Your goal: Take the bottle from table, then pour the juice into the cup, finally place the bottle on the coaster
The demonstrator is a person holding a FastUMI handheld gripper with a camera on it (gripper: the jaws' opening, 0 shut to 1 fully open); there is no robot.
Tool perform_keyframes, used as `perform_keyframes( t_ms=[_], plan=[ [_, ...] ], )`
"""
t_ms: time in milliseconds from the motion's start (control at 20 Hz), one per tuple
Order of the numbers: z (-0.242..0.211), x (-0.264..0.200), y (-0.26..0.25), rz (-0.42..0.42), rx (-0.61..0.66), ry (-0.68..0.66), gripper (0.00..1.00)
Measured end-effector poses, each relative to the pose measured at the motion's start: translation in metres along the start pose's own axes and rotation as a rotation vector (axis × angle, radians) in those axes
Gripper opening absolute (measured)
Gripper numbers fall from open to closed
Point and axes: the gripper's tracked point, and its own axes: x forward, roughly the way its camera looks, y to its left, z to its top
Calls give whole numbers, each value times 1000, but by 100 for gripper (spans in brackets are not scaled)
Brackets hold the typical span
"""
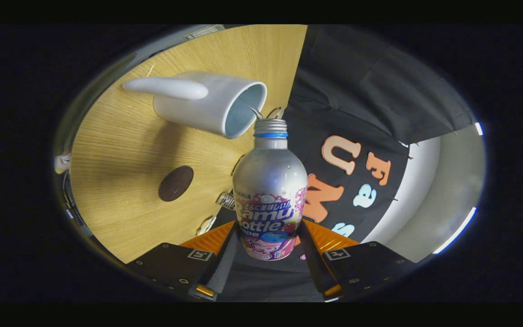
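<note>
My gripper (pixel 268 240) is shut on a silver aluminium bottle (pixel 269 181) with a colourful printed label, both fingers pressing on its lower body. The whole view is rolled sideways, so the bottle is tipped. Its open threaded neck with a blue ring sits right at the rim of a white mug (pixel 207 102) that stands on the wooden table (pixel 120 150). The mug's handle points away from the bottle and its pale inside faces the bottle's mouth. A dark round coaster (pixel 176 183) lies on the table beside the bottle, nearer to the fingers than the mug.
The table's edge runs just behind the bottle, with the black cloth wall (pixel 361 104) beyond it. A few small clips or tags (pixel 226 200) sit along the table's edge near the bottle. A pale curved wall (pixel 443 190) shows past the cloth.
</note>
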Motion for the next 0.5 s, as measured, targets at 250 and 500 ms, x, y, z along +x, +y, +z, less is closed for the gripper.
perform_keyframes(
  t_ms=[250,500],
  plan=[
    [-2,-3,-2,8,-14,0,74],
    [4,-3,-8,14,-28,-11,74]
  ],
)
